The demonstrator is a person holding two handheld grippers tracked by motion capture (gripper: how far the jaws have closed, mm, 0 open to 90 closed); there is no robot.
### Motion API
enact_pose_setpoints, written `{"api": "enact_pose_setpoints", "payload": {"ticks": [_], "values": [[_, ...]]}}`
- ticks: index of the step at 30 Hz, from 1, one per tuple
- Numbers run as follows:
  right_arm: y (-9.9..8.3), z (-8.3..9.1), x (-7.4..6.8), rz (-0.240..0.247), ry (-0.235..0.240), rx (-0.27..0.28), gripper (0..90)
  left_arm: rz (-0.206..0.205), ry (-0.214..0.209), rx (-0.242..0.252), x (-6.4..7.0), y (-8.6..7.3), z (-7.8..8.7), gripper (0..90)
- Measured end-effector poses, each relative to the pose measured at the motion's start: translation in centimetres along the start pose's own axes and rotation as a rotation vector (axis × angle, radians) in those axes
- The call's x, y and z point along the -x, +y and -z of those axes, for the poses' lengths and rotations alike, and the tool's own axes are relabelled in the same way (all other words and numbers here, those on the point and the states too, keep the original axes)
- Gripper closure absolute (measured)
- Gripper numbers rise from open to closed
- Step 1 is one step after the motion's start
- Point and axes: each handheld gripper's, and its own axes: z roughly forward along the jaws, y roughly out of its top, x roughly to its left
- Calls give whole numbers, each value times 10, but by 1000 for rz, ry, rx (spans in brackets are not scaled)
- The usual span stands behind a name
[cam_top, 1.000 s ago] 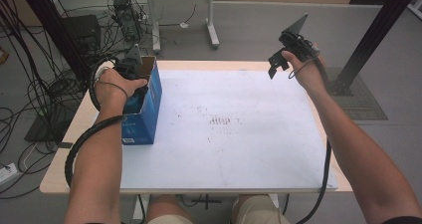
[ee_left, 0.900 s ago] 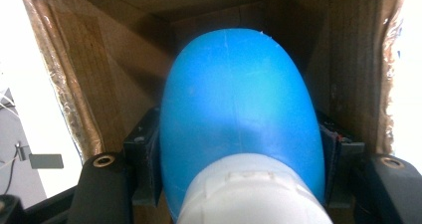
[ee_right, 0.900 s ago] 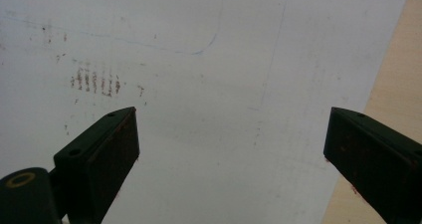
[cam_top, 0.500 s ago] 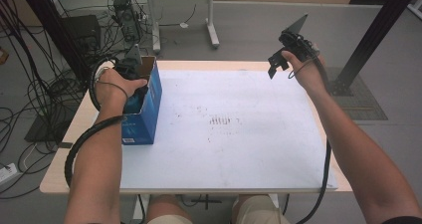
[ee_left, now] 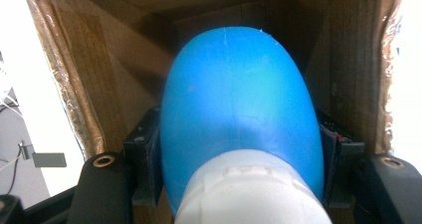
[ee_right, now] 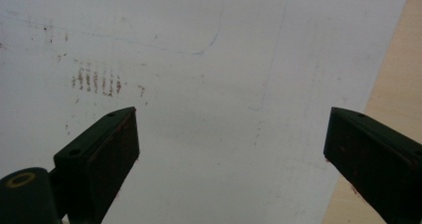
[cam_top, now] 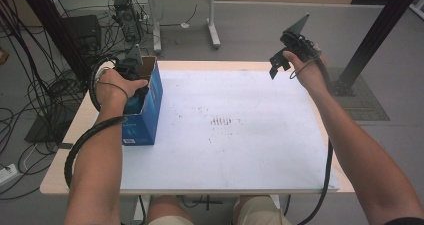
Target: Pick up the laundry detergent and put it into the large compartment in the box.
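Note:
A blue cardboard box stands open at the table's left edge. My left gripper reaches down into it, its tips hidden by the box wall in the high view. In the left gripper view my left gripper is shut on a rounded blue object with a white end, brown box walls all around. My right gripper hangs above the table's far right corner. Its jaws stand wide apart in the right gripper view, with my right gripper holding nothing over the white sheet.
A white sheet covers most of the wooden table, with a patch of dark smudges near its middle. Cables and equipment lie on the floor at the left and behind. A black post rises at the right.

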Motion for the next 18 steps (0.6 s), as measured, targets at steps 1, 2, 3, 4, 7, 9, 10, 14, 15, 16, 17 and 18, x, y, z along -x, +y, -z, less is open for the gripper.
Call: {"api": "enact_pose_setpoints", "payload": {"ticks": [1,2,3,4,7,9,10,14,15,16,17,18], "values": [[0,0,0,0,-1,-1,74,-1,0,-1,0,0,0,358],[0,0,0,0,-1,-1,74,-1,1,-1,0,0,0,358],[0,0,0,0,-1,-1,74,-1,1,-1,0,0,0,359],[0,0,0,1,0,0,74,-1,0,1,0,0,0,358],[-1,1,0,-1,1,2,73,0,1,3,0,-1,0,358],[-1,1,0,-1,1,1,74,0,0,3,0,-1,0,359],[-1,1,0,0,1,1,74,-1,1,2,0,-1,0,358],[-1,1,1,-1,2,1,74,0,1,4,0,-1,1,358],[-1,1,1,-2,3,1,74,1,2,3,0,-1,1,358],[-1,1,1,-4,4,1,74,2,1,5,0,-1,1,358],[-1,1,1,-3,4,1,74,3,1,5,0,-2,1,358],[-1,1,2,-4,4,0,74,2,2,5,0,-2,1,358]]}}
